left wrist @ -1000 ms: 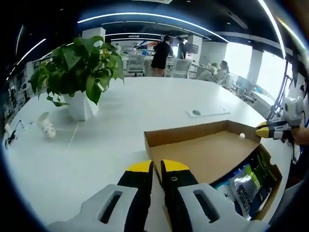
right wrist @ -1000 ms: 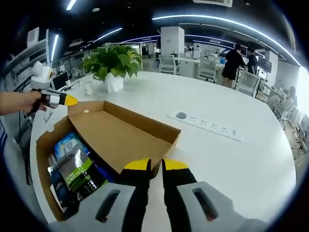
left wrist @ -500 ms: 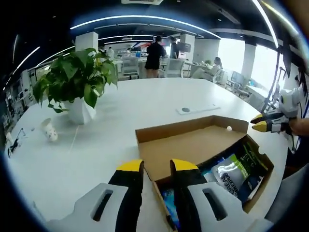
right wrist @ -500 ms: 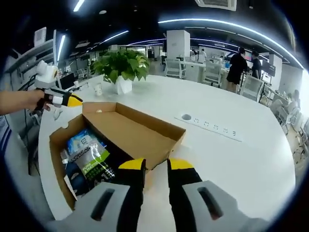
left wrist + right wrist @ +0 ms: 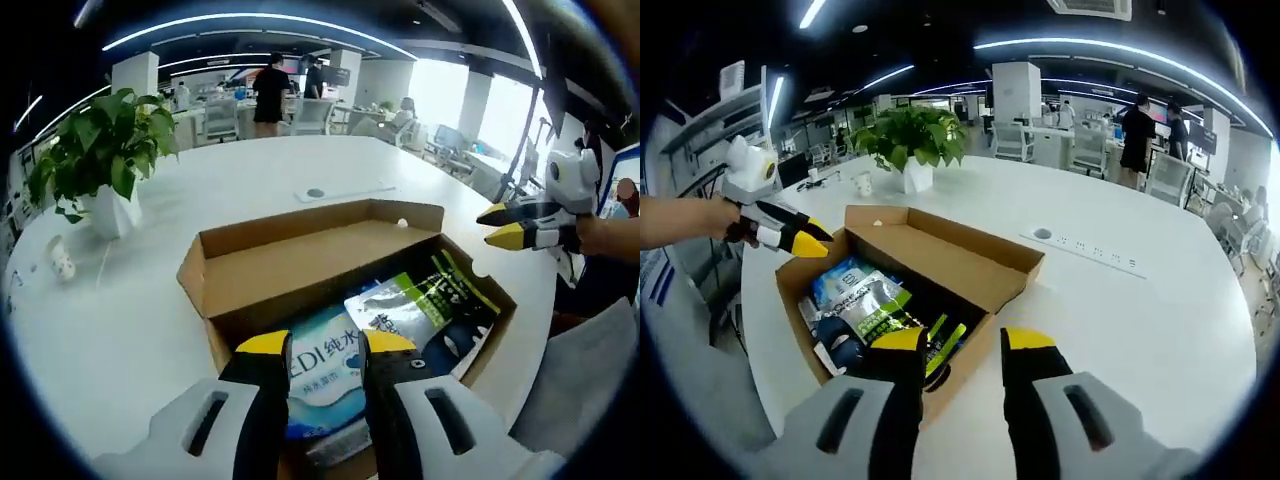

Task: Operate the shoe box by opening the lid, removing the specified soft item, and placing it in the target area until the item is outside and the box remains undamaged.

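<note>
The left hand-held gripper [image 5: 327, 345] points forward with its yellow-tipped jaws spread apart, holding nothing. The right hand-held gripper [image 5: 962, 342] likewise has its jaws parted and holds nothing. A bare hand [image 5: 710, 218] grips the left one from behind.

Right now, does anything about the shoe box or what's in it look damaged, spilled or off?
Nothing stands out. The shoe box sits flat on the white table with its lid folded back and no tears showing. The soft packs lie inside it, none spilled out.
</note>
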Demonstrator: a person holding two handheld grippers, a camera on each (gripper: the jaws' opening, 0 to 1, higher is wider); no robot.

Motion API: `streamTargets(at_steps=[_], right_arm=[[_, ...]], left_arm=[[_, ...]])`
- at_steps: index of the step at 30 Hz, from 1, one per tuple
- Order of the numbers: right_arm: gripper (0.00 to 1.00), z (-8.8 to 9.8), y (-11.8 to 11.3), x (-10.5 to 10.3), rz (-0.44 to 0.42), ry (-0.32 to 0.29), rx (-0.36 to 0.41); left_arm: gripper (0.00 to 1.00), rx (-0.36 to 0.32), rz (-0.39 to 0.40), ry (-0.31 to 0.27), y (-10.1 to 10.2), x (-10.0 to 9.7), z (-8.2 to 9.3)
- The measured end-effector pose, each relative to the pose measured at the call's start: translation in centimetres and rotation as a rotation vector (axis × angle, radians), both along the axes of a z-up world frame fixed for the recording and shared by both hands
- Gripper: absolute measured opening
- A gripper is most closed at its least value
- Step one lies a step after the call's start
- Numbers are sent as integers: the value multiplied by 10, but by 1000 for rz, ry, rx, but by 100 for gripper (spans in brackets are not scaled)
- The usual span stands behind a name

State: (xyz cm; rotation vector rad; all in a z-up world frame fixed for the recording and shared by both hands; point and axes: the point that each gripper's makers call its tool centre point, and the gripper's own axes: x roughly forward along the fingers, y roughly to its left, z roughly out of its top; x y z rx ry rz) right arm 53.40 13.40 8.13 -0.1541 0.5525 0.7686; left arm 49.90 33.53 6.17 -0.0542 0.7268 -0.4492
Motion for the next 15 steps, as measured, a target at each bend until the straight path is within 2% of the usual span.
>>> streamTargets(at_steps=[1,9,11,15], right_arm=[[30,1,0,-2,1,1,4],[35,1,-4,-21,18,2,11],[36,1,-4,-26,20,3,14],[37,1,-5,-32,23,4,17]], left_arm=[[29,-29,1,17,-3,-1,-2],[32,-101,-12,93,-12,-11,-16],[32,-143,-10,127,-17,-15,-20],[32,-169,-19,177,-22,-19,-32]])
